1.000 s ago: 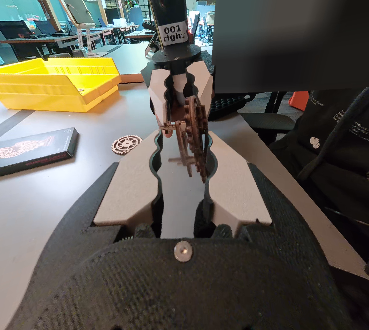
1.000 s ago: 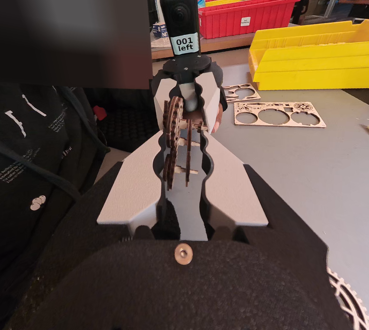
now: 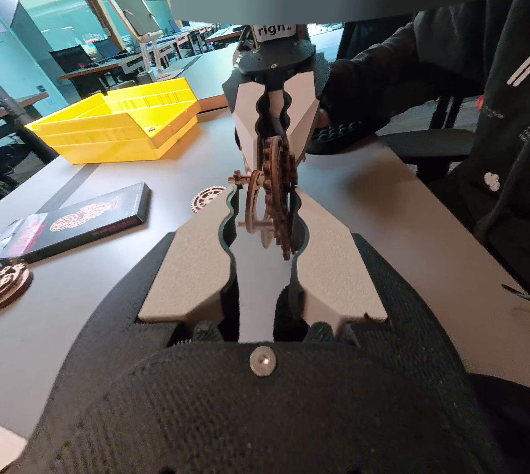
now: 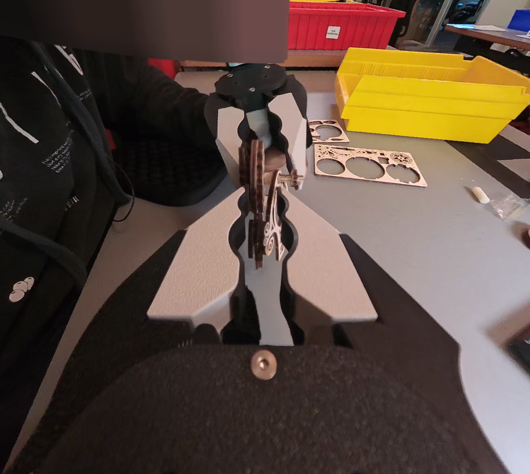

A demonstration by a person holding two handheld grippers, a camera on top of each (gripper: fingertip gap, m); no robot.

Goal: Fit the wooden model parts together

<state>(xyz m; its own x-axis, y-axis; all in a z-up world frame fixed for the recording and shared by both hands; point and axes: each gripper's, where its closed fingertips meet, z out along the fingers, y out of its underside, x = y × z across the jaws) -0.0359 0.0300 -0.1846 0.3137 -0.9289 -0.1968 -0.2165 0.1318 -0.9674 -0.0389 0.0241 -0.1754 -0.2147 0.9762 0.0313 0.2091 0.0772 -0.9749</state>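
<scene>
A wooden gear assembly [image 3: 276, 196] of dark toothed wheels, a pale disc and a small pinion on an axle hangs above the grey table [image 3: 358, 202]. My left gripper [image 3: 265, 192] is closed on it from the near side. My right gripper [image 3: 275, 162] faces it and closes on the far side of the same assembly. In the right wrist view the assembly [image 4: 259, 219] sits between the right gripper's [image 4: 263, 196] jaws, with the left gripper [image 4: 265, 170] opposite. The pinion end sticks out sideways past the fingertips.
A yellow bin [image 3: 114, 127], a black box [image 3: 80, 222], a loose wooden gear [image 3: 206, 198] and another gear piece [image 3: 11, 279] lie to the left. Punched wooden sheets [image 4: 370, 166], a yellow bin [image 4: 430, 104] and a red bin [image 4: 338, 27] lie beyond. A person in black stands alongside. The tips of both grippers are at nearly the same place. My left gripper's tips are some 30 centimeters from the gear piece [image 3: 11, 279].
Both grippers have tilted and drawn closer together, still holding the assembly between them. The assembly has turned a little, so the pale disc and pinion show more.
</scene>
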